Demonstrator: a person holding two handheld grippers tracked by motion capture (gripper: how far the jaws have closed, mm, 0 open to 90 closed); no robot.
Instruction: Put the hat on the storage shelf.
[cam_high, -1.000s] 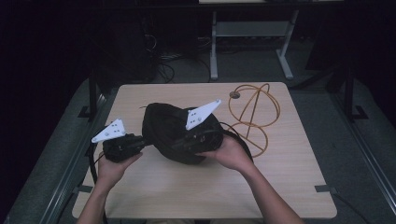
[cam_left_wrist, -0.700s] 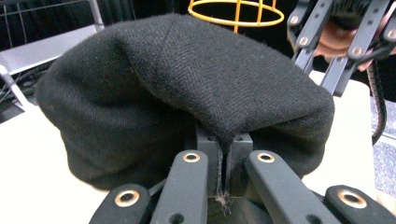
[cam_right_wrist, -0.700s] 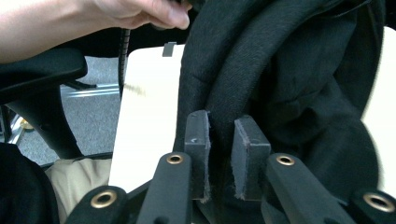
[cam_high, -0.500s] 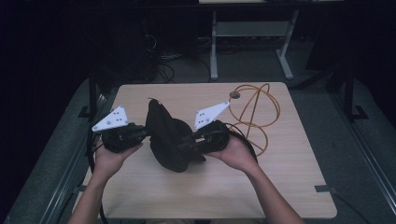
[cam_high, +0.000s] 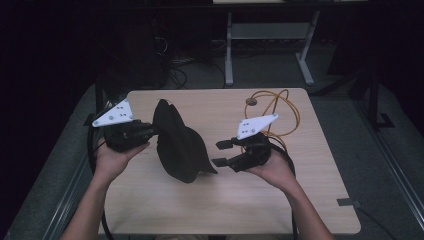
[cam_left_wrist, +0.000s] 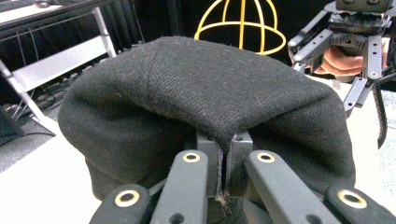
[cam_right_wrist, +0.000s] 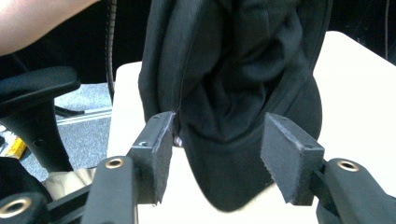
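Observation:
A black cap (cam_high: 180, 145) hangs upright over the table (cam_high: 300, 200), its brim pointing right and down. My left gripper (cam_high: 150, 131) is shut on the cap's cloth at its left edge; in the left gripper view the jaws (cam_left_wrist: 224, 154) pinch a fold of the cap (cam_left_wrist: 205, 93). My right gripper (cam_high: 220, 154) stands open just right of the brim, and its jaws have just been opening. In the right gripper view both pads (cam_right_wrist: 289, 154) are apart, with the cap (cam_right_wrist: 233, 79) hanging just ahead of them, untouched.
A yellow wire cap stand (cam_high: 272, 112) lies on the table's far right, behind my right hand. Beyond the table stand a grey metal frame (cam_high: 230, 50) and cables on the floor. A black office chair (cam_right_wrist: 37, 88) sits off the table's edge.
The right gripper has opened, let go of the cap and moved away to the right. The left gripper has lifted the cap, which now hangs from it alone.

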